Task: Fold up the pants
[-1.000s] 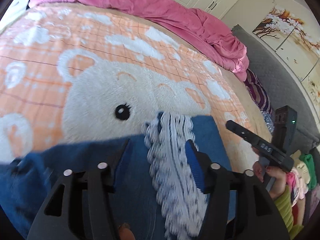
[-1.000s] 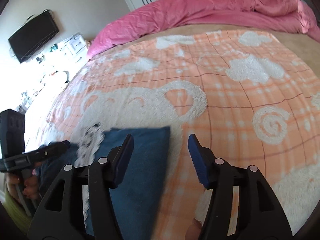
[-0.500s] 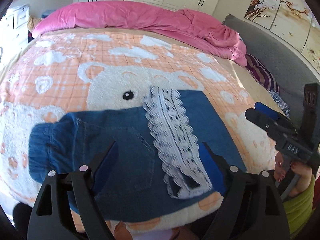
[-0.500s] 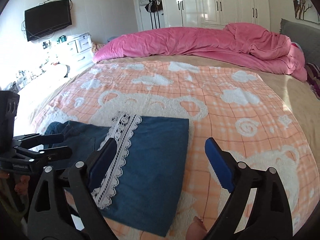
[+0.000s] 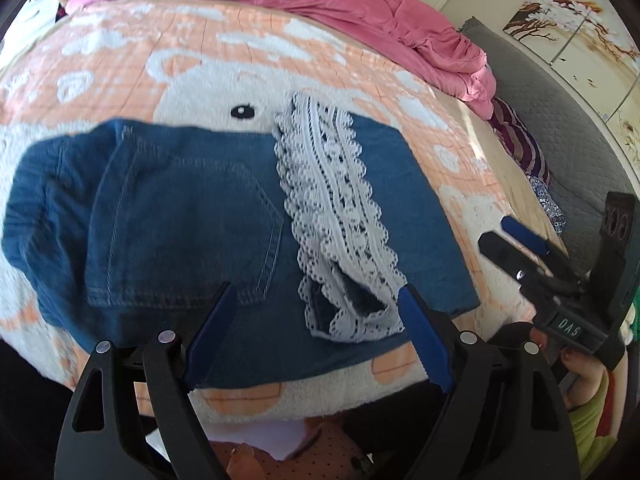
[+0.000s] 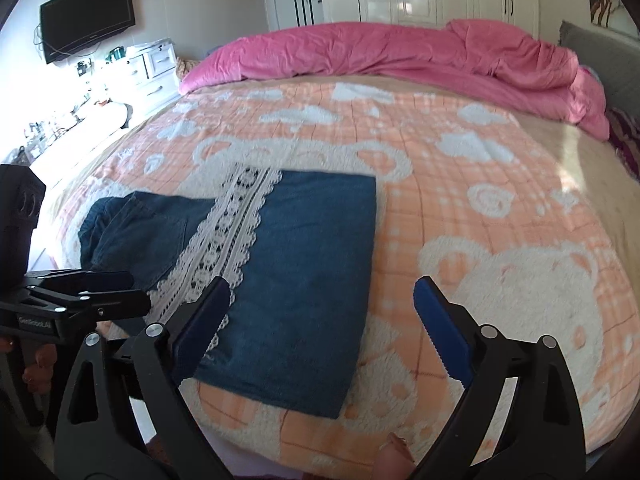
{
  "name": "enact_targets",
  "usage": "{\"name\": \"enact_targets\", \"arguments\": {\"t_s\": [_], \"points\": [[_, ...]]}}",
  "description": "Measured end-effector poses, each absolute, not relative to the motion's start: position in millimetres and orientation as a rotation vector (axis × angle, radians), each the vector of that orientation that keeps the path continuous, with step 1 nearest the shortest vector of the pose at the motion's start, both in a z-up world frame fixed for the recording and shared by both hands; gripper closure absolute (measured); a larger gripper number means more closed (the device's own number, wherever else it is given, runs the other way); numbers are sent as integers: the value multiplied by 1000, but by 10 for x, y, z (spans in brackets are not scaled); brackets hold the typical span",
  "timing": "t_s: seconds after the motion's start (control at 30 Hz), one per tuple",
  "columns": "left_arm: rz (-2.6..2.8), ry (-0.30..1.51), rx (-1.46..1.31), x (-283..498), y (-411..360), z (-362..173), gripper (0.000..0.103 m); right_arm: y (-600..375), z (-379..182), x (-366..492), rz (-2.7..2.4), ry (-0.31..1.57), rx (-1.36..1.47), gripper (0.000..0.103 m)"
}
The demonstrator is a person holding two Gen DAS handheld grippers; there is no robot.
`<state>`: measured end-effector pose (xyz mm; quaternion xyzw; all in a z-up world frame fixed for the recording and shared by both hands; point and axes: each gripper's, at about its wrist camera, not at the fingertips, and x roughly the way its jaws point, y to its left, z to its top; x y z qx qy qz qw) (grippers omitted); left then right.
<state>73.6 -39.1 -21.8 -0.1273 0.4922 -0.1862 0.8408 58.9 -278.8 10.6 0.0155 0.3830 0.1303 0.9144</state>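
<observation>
Blue denim pants lie folded on the bed, with a white lace cuff laid across their middle. In the right wrist view the pants show a flat folded half and the lace band. My left gripper is open and empty, above the near edge of the pants. My right gripper is open and empty, above the folded half's near right part. The right gripper also shows in the left wrist view; the left one shows in the right wrist view.
An orange and white bear blanket covers the bed. A pink duvet is bunched at the far side. A grey headboard stands at the right. A TV and dresser stand at the far left.
Both grippers have pulled back and up from the pants and opened wider. The pants lie where they were, folded with the lace cuff on top.
</observation>
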Motion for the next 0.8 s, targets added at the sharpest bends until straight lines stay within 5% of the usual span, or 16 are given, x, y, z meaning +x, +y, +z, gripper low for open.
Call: {"name": "enact_targets", "arguments": {"t_s": [0.4,0.5,0.6,0.7,0.8], "points": [[-430,1099,-303,748,-501,-386,24,-2756,-234,648,280,910,58,16],[-429,1097,-300,768,-578,-415,37,-2766,-330,697,281,946,70,16],[-420,1088,-284,803,-651,-436,70,-2783,-401,732,282,968,84,16],[-427,1091,-279,763,-656,-428,82,-2812,-404,733,287,962,103,16],[-436,1094,-243,677,-636,-373,83,-2830,-336,703,308,930,123,16]]}}
